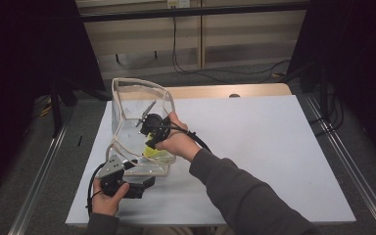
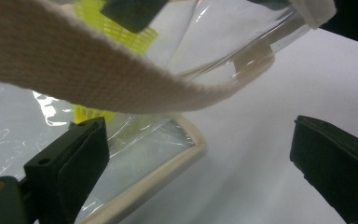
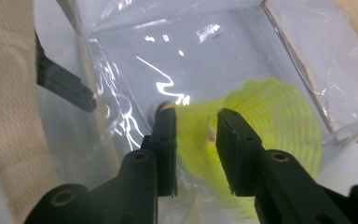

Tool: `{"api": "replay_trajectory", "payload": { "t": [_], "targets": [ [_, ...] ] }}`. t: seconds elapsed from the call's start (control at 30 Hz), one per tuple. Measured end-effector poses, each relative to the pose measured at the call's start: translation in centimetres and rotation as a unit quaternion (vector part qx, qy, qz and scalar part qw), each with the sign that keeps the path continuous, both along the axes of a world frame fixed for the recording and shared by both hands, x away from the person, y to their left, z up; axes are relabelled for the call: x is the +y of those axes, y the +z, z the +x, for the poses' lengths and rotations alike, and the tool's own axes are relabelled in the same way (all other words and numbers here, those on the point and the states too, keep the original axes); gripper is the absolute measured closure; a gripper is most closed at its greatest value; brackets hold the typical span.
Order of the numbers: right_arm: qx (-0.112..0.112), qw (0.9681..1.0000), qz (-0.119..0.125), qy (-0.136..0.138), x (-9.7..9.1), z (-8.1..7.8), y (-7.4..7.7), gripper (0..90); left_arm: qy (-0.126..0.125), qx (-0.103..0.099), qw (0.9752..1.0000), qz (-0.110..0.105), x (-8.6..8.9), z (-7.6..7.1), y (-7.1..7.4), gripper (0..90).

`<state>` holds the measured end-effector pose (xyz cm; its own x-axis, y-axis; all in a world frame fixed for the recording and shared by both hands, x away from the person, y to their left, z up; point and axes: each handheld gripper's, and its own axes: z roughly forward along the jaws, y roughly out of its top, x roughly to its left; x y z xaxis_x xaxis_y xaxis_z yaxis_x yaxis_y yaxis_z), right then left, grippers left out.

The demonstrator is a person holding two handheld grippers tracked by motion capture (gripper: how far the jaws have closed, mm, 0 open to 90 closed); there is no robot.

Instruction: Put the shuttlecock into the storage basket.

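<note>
A clear plastic bag [image 1: 127,110] with beige trim stands on the white table [image 1: 254,147]. My right gripper [image 1: 151,139] reaches down into it through the top. Its jaws [image 3: 196,123] stand a little apart, open, just above a yellow ribbed thing [image 3: 279,121] on the bag's bottom, which shows through the gap. The yellow thing [image 1: 152,152] lies near the bag's front corner. My left gripper [image 1: 139,172] rests low on the table outside that corner, wide open [image 2: 200,140], one jaw beside the bag's trimmed edge [image 2: 168,168]. The bag's strap [image 2: 74,70] arches over it.
Broad white tabletop lies to the right of the bag. A wooden strip [image 1: 225,91] runs along the table's far edge. Metal rails [image 1: 347,161] flank both sides, and cables [image 1: 215,73] lie on the floor beyond.
</note>
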<state>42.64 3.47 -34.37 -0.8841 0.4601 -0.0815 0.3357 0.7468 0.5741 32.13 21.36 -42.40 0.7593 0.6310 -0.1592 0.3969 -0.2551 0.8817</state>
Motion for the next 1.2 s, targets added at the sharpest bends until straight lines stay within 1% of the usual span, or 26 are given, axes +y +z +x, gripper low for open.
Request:
{"api": "replay_trajectory", "payload": {
  "t": [0.1, 0.23, 0.37, 0.5, 0.57, 0.63, 0.7, 0.97, 1.2],
  "targets": [
    [0.006, 1.0, 0.0, 0.001, -0.2, 0.0, 0.0, 67.1, 0.0, 0.0, 1.0, 0.0, 0.0, 0.0, 0.0, 4.6],
    [0.006, 1.0, 0.005, 0.0, -0.3, -0.2, 0.3, 63.0, 0.0, -0.001, 1.0, 0.0, 0.0, 0.0, 0.0, 4.6],
    [0.006, 0.9999, 0.013, -0.002, -0.5, -0.3, 0.6, 60.8, 0.0, -0.001, 1.0, 0.0, 0.0, 0.0, 0.0, 4.6],
    [0.006, 0.9999, 0.014, -0.002, -0.8, -0.4, 0.8, 56.6, 0.0, -0.001, 1.0, -0.002, -0.1, 0.0, 0.0, 4.6],
    [0.006, 0.9998, 0.02, 0.002, -0.9, -0.5, 1.0, 55.8, -0.001, -0.002, 1.0, -0.002, -0.1, 0.0, 0.0, 4.6],
    [0.003, 0.9998, 0.019, -0.001, -1.0, -0.7, 1.3, 55.6, 0.0, -0.002, 1.0, -0.002, -0.1, 0.0, 0.0, 4.6],
    [0.003, 0.9998, 0.018, 0.003, -1.1, -0.7, 1.5, 55.3, 0.0, -0.002, 1.0, -0.002, -0.1, 0.0, 0.0, 4.6],
    [0.002, 0.9997, 0.025, -0.001, -1.5, -0.8, 1.9, 53.6, -0.004, 0.0, 1.0, 0.002, -0.1, 0.0, 0.1, 4.6],
    [0.004, 0.9991, 0.043, 0.001, -2.5, -0.9, 2.5, 49.4, -0.004, -0.001, 1.0, 0.002, -0.1, 0.0, 0.0, 4.6]
  ]
}}
